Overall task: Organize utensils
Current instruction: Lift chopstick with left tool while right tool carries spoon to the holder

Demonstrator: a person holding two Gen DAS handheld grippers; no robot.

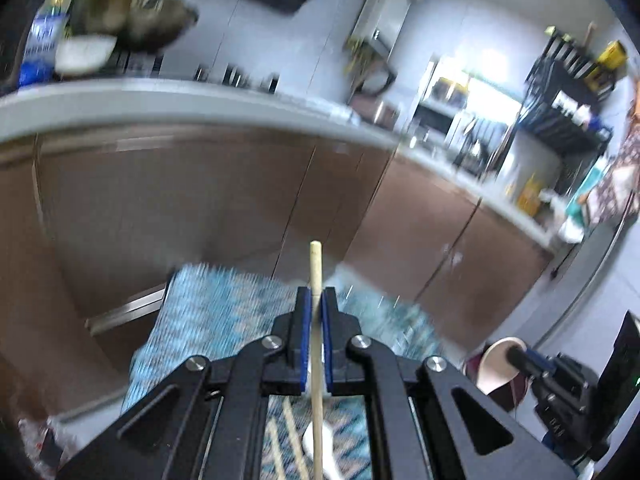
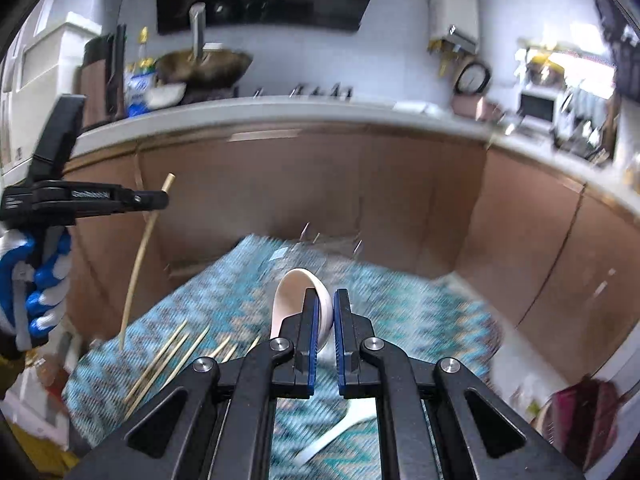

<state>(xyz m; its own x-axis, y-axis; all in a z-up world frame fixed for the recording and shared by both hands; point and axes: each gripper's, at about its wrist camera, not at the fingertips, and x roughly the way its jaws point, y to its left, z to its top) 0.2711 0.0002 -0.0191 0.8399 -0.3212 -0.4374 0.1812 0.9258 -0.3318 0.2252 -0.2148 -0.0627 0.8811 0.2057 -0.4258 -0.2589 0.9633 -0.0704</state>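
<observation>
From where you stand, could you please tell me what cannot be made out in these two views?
- Left wrist view: the lower end of the chopstick runs off the bottom edge behind the left hand-held gripper.
- Right wrist view: the pads of the right hand-held gripper cover part of the white spoon.
- Both views: motion blur smears the patterned cloth and the countertop items.
- Right wrist view: the loose chopsticks are too blurred to count.

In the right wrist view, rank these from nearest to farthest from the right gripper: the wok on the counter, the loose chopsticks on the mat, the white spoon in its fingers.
1. White spoon, clamped in the right gripper.
2. Loose chopsticks, on the mat, lower left.
3. Wok, on the back counter, upper left.
</observation>
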